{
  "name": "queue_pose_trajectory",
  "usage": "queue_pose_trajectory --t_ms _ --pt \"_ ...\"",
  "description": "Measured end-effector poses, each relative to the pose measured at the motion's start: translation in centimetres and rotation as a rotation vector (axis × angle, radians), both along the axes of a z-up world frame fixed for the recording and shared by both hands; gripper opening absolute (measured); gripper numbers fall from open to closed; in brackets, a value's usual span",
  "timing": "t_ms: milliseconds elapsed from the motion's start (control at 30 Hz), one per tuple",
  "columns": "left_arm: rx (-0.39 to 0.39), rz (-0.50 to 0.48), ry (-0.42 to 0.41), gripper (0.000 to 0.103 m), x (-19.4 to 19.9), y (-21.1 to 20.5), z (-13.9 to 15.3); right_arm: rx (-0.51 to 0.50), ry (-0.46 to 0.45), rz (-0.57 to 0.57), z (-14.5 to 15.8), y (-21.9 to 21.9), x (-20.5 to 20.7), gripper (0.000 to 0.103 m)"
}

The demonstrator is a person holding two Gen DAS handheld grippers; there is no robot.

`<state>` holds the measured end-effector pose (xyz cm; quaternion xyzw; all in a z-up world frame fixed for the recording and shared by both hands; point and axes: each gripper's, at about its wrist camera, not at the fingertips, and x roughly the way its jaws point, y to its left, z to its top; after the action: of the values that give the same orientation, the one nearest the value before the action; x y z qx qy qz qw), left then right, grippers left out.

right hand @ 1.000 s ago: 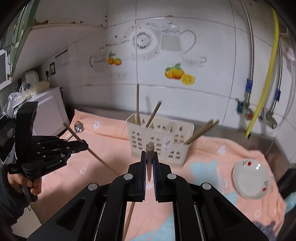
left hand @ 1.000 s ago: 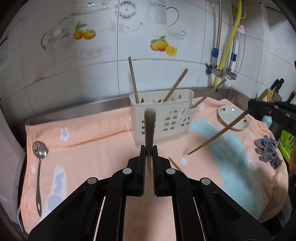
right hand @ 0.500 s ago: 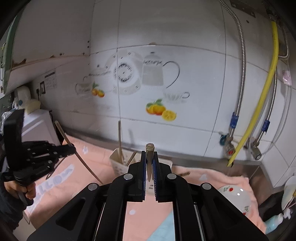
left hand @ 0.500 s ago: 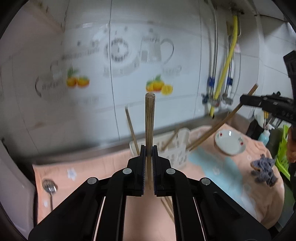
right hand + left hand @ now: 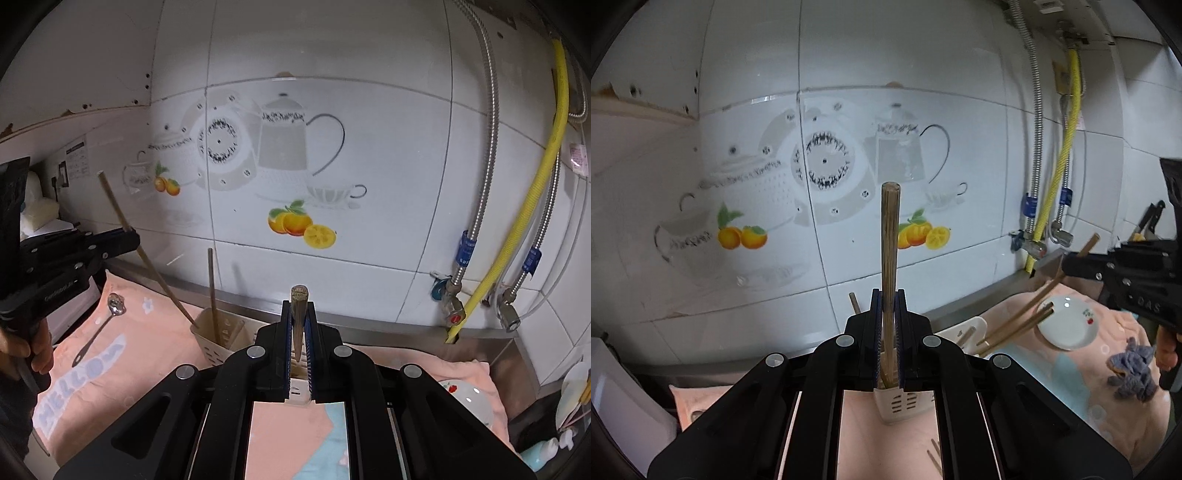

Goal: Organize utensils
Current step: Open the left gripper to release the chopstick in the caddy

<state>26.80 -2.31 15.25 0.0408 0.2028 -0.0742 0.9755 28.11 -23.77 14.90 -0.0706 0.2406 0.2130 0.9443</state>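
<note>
My left gripper (image 5: pixel 888 306) is shut on a wooden chopstick (image 5: pixel 890 236) that stands upright between its pads. The white slotted utensil holder (image 5: pixel 905 404) lies low behind the fingers. From the right wrist view, the left gripper (image 5: pixel 130 237) holds its chopstick (image 5: pixel 155 275) slanted, its lower tip at the holder's (image 5: pixel 216 349) left rim. My right gripper (image 5: pixel 298 317) is shut on another chopstick (image 5: pixel 299 295). In the left wrist view, the right gripper (image 5: pixel 1069 264) holds that chopstick (image 5: pixel 1023 317) slanting down toward the holder. One chopstick (image 5: pixel 211 288) stands in the holder.
A metal spoon (image 5: pixel 110 314) lies on the peach towel (image 5: pixel 147 332) at the left. A white dish (image 5: pixel 1067 326) and a grey cloth (image 5: pixel 1132 371) sit at the right. Loose chopsticks (image 5: pixel 934 456) lie on the towel. Hoses and valves (image 5: pixel 458 306) run down the tiled wall.
Both grippers have risen with their chopsticks. The holder has dropped to the bottom of both views, and the tiled wall now fills most of each.
</note>
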Motion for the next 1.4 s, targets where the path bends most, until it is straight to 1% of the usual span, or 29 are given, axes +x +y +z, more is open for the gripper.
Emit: queue_pose_trajectory --t_ms 167,233,333,433,533,667,733,767,800,867,933,967,1067,1133,1167,1300,1333,1400 --pt "-0.032 0.018 0.040 0.005 2.0 0.6 -1.9 0.001 0.029 0.002 -1.0 -0.1 1.1 0.007" --pt "-0.063 0.018 0.073 0.005 2.8 1.1 -2.8 -0.004 0.036 0.003 -1.3 0.0 1.3 0.007" --pt "-0.082 0.020 0.109 0.005 3.6 1.6 -3.7 -0.009 0.050 0.005 -1.8 0.2 1.8 0.007" --pt "-0.079 0.031 0.139 0.006 4.1 1.8 -4.7 -0.010 0.058 0.005 -2.1 0.3 2.1 0.007" --pt "-0.076 0.038 0.150 0.006 4.3 2.0 -5.2 -0.007 0.068 0.006 -2.3 0.5 2.4 0.007" --pt "-0.071 0.036 0.155 0.008 4.5 1.7 -5.4 -0.002 0.082 0.015 -2.6 0.8 2.7 0.007" --pt "-0.074 0.037 0.155 0.012 4.4 1.7 -5.4 -0.002 0.085 0.019 -2.8 1.0 2.8 0.007" --pt "-0.077 0.036 0.151 0.018 4.3 1.7 -5.3 -0.001 0.088 0.022 -2.8 1.1 2.9 0.007" --pt "-0.076 0.039 0.148 0.026 4.1 1.8 -5.2 -0.001 0.089 0.020 -2.9 1.1 2.9 0.007" --pt "-0.076 0.040 0.139 0.032 3.8 1.8 -5.1 -0.001 0.090 0.019 -3.0 1.2 3.1 0.007" --pt "-0.070 0.034 0.132 0.036 3.4 1.6 -4.9 0.000 0.090 0.015 -3.0 1.2 3.1 0.008" --pt "-0.067 0.035 0.127 0.042 3.2 1.6 -4.8 0.000 0.090 0.013 -3.0 1.1 3.1 0.008" --pt "-0.071 0.027 0.119 0.042 2.5 1.4 -4.5 -0.001 0.086 0.009 -2.9 1.1 3.0 0.008" --pt "-0.071 0.030 0.117 0.054 2.1 1.4 -4.4 0.000 0.081 0.008 -2.8 1.0 2.7 0.009" --pt "-0.070 0.037 0.106 0.058 1.7 1.3 -4.4 0.002 0.079 0.009 -2.7 1.0 2.6 0.009" --pt "-0.067 0.031 0.102 0.059 0.8 1.2 -4.4 0.009 0.062 0.013 -2.3 0.9 1.6 0.016" --pt "-0.061 0.033 0.098 0.060 0.4 1.1 -4.4 0.011 0.056 0.015 -2.2 0.9 1.2 0.016" --pt "-0.045 0.044 0.089 0.069 -0.2 1.0 -4.5 0.013 0.049 0.021 -2.1 1.0 0.5 0.018"
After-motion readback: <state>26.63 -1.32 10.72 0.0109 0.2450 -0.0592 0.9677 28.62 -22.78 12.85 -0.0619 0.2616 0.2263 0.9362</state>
